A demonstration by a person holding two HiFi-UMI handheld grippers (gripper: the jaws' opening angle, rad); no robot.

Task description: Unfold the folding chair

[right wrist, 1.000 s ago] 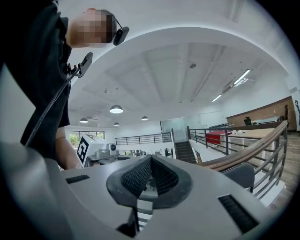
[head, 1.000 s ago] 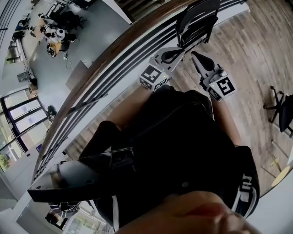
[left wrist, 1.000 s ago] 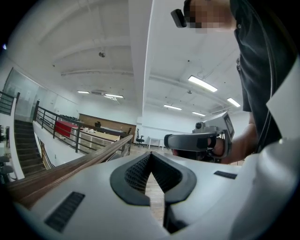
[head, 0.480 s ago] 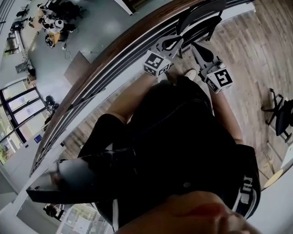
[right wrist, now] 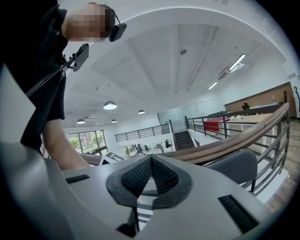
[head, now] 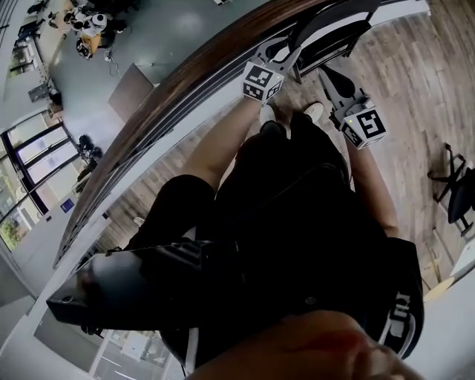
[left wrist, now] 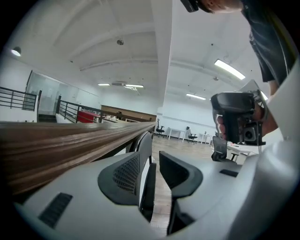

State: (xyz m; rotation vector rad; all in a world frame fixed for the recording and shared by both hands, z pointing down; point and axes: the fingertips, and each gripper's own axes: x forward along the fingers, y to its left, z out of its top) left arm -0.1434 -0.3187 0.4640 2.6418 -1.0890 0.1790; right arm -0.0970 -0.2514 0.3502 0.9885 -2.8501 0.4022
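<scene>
The black folding chair [head: 335, 21] stands folded against the railing at the top of the head view. My left gripper [head: 284, 52] reaches its left edge. In the left gripper view the jaws [left wrist: 151, 165] are opening, and the chair's dark edge [left wrist: 148, 187] stands upright between them beside the left pad, with a gap to the right pad. My right gripper [head: 327, 73] sits just below the chair, its jaws [right wrist: 150, 161] shut with nothing in them. The chair's grey back [right wrist: 236, 168] shows to the right in the right gripper view.
A wooden handrail [head: 178, 78] on black bars runs diagonally behind the chair, with a lower floor beyond it. The person's shoes [head: 312, 111] stand on the wood floor [head: 404, 70]. A black office chair [head: 459, 185] is at the right edge.
Both grippers have moved forward and down towards the chair. The left one now reaches the chair's left edge.
</scene>
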